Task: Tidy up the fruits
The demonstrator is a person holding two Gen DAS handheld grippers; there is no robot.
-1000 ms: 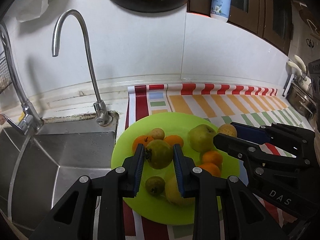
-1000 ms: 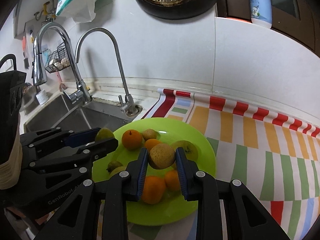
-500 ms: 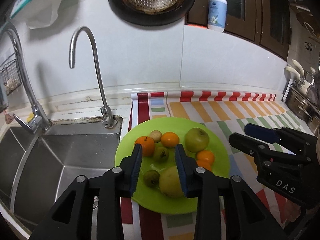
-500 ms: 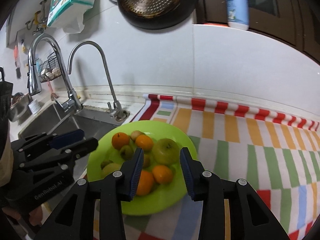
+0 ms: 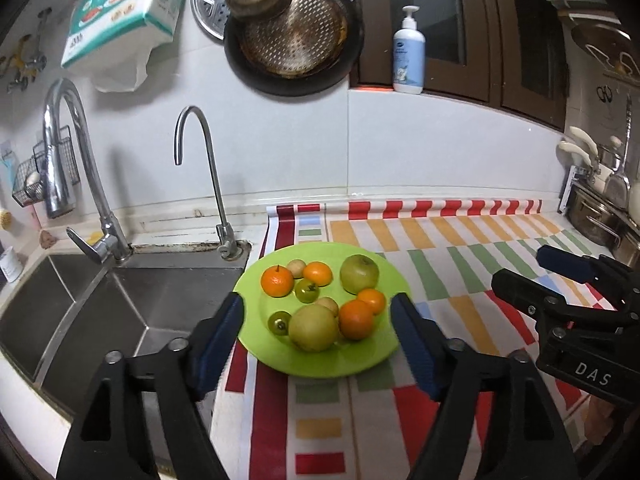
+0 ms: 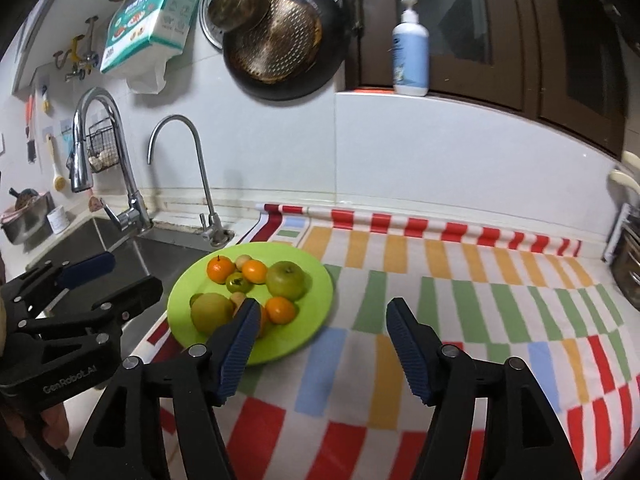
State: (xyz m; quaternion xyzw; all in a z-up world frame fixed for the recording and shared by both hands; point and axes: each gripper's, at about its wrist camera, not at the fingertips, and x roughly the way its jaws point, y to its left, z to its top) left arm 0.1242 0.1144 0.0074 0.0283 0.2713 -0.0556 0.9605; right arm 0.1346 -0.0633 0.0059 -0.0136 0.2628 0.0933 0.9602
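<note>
A lime green plate (image 5: pixel 384 276) sits on the striped mat beside the sink and also shows in the right wrist view (image 6: pixel 320 280). On it lie several fruits: oranges (image 5: pixel 276 280), a green apple (image 5: pixel 359 273), a yellow pear (image 5: pixel 313 327) and small green fruits (image 5: pixel 307 290). My left gripper (image 5: pixel 320 320) is open wide and empty, raised in front of the plate. My right gripper (image 6: pixel 320 320) is open wide and empty, above the mat just right of the plate. Its left finger (image 6: pixel 240 340) hides part of the fruit.
A steel sink (image 5: pixel 80 312) with two faucets (image 5: pixel 208 184) lies left of the plate. The striped mat (image 6: pixel 460 300) spreads to the right. Pots (image 5: pixel 600 220) stand at the far right. Pans (image 5: pixel 292 32) and a soap bottle (image 5: pixel 408 60) hang or stand on the wall above.
Both grippers let go of the fruit they held over the plate, opened wide and pulled back and up. The fruits now lie on the plate.
</note>
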